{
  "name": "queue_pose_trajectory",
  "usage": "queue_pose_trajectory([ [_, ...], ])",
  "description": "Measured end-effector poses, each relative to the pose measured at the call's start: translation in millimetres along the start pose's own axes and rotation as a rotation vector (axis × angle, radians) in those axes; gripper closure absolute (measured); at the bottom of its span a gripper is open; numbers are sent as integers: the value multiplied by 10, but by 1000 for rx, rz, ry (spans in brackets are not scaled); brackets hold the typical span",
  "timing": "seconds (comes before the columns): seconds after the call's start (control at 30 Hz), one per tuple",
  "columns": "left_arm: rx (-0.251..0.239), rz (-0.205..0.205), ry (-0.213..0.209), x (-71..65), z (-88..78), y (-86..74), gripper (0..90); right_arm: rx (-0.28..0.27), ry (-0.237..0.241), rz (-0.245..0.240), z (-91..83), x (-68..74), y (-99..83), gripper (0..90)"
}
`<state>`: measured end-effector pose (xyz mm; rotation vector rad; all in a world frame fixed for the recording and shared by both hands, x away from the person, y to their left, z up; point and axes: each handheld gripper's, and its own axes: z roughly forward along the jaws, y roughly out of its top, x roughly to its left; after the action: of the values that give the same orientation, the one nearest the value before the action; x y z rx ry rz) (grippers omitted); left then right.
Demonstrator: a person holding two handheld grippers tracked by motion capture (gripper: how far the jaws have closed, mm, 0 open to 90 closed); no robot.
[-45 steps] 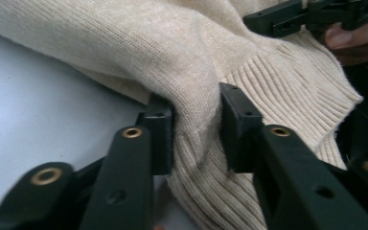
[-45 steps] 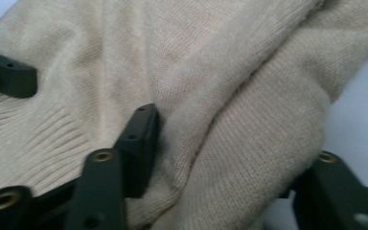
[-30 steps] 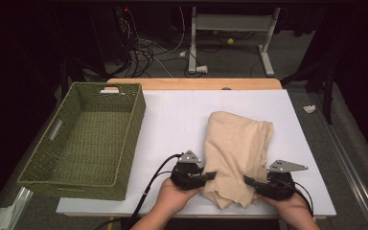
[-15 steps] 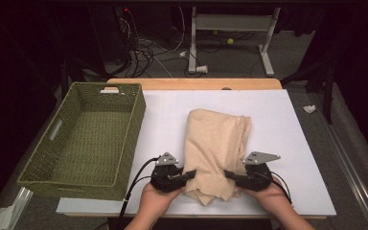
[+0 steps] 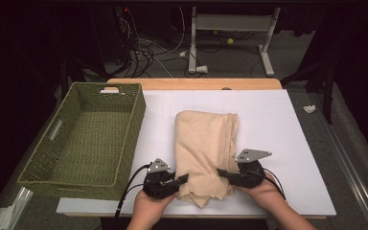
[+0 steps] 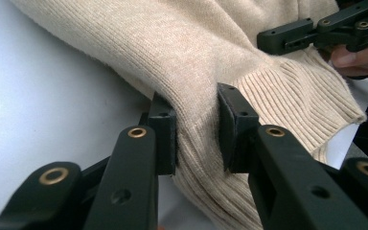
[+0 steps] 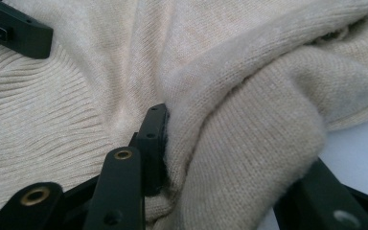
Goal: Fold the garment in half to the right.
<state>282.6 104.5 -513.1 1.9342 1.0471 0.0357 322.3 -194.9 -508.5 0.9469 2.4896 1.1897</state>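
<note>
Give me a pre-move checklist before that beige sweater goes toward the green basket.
1. Left gripper clamped on the sweater: ok, knit bunched between both pads.
2. Right gripper clamped on the sweater: ok, a thick fold fills its jaws.
3. Both grips at the near end, one on each side: ok.
4. Basket free to receive: ok, nothing inside.
5. White table top between sweater and basket free: ok.
6. Sweater stays folded when lifted: cannot tell.

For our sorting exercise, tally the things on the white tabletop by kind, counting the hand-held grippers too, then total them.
Beige knitted sweater: 1
Green woven basket: 1
Black grippers, left gripper and right gripper: 2
Total: 4
</note>
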Motion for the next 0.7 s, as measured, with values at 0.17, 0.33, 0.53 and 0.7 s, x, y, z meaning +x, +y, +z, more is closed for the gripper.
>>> queue_pose_trajectory([
  [0.17,8,11,5,-12,-5,-1,665,-5,-4,7,-32,2,-9,601],
  [0.33,17,31,57,3,-34,-53,528,-12,13,59,-42,-9,-78,532],
  [0.53,17,-37,-19,17,-90,-178,478,-22,6,91,-142,31,-184,472],
  [0.7,-23,8,58,-40,-204,-152,334,-81,-3,99,-264,12,-254,287],
])
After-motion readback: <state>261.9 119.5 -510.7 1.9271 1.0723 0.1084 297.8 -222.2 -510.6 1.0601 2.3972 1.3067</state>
